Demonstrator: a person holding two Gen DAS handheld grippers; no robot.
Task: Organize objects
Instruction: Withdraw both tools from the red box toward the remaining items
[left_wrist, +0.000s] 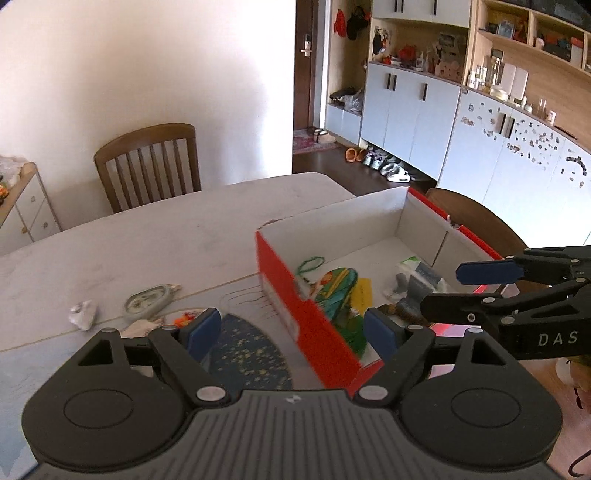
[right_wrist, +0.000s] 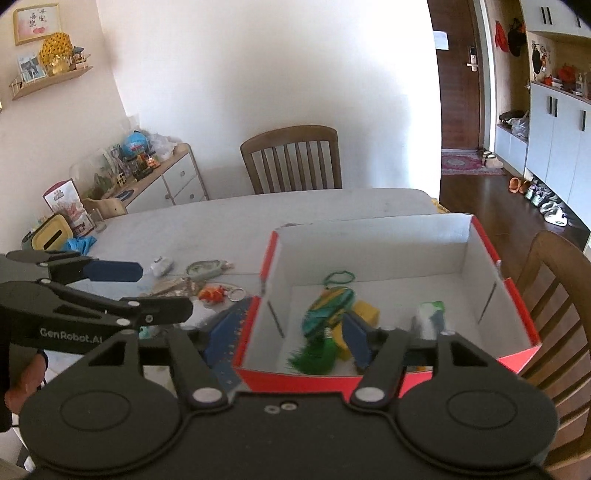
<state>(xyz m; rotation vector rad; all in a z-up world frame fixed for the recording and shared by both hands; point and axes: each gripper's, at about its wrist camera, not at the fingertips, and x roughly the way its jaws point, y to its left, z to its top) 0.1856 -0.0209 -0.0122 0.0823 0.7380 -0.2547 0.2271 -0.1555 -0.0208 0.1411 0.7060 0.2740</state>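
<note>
Left gripper (left_wrist: 291, 332): nearest, jaws spread wide, nothing between the pads; it hangs over the box's near left corner.
Right gripper (right_wrist: 286, 336): jaws parted and empty, over the box's near wall.
Blue pouch (left_wrist: 251, 354): flat on the tabletop (left_wrist: 166, 236), just left of the box, gold-speckled.
Box (right_wrist: 517, 302): red outside, white inside, open-topped, on the right part of the tabletop. Inside, near to far: green tassel (right_wrist: 314, 354), yellow block (right_wrist: 365, 312), green patterned fan-shaped piece (right_wrist: 328, 304), white-green packet (right_wrist: 428, 317) to the right, green cord loop (right_wrist: 338, 277).
Loose items left of the box: orange keyring charm (right_wrist: 212, 293), oval pale-green piece (right_wrist: 203, 268), small white item (right_wrist: 161, 265).
Chair (right_wrist: 291, 158): beyond the far edge.
</note>
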